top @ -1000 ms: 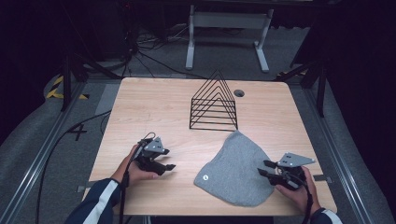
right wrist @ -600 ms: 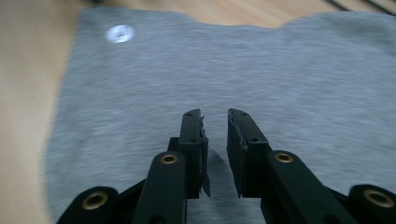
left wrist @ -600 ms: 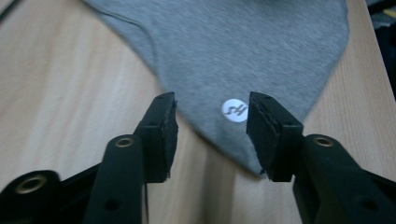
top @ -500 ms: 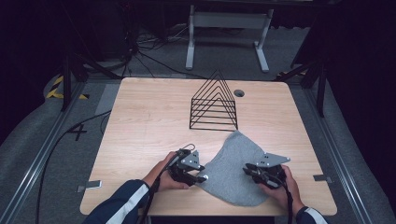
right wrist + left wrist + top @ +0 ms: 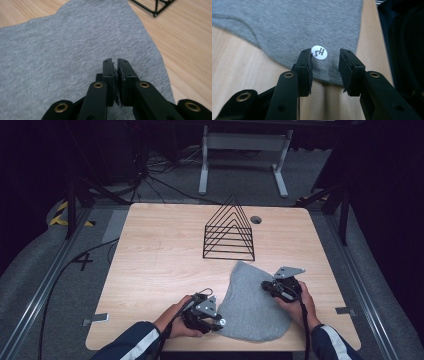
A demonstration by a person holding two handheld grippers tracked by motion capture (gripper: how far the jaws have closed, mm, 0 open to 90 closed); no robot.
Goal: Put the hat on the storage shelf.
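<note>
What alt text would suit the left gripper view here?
The left gripper, its two black jaws apart, straddles the near edge of a grey cloth lying on a wooden table. A round white sticker with dark lettering sits on the cloth between the jaw tips.

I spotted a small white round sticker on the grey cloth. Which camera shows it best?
The left gripper view: the small white round sticker sits close, its dark marks sharp. In the high view and the right gripper view I can make out no sticker on the grey cloth.
</note>
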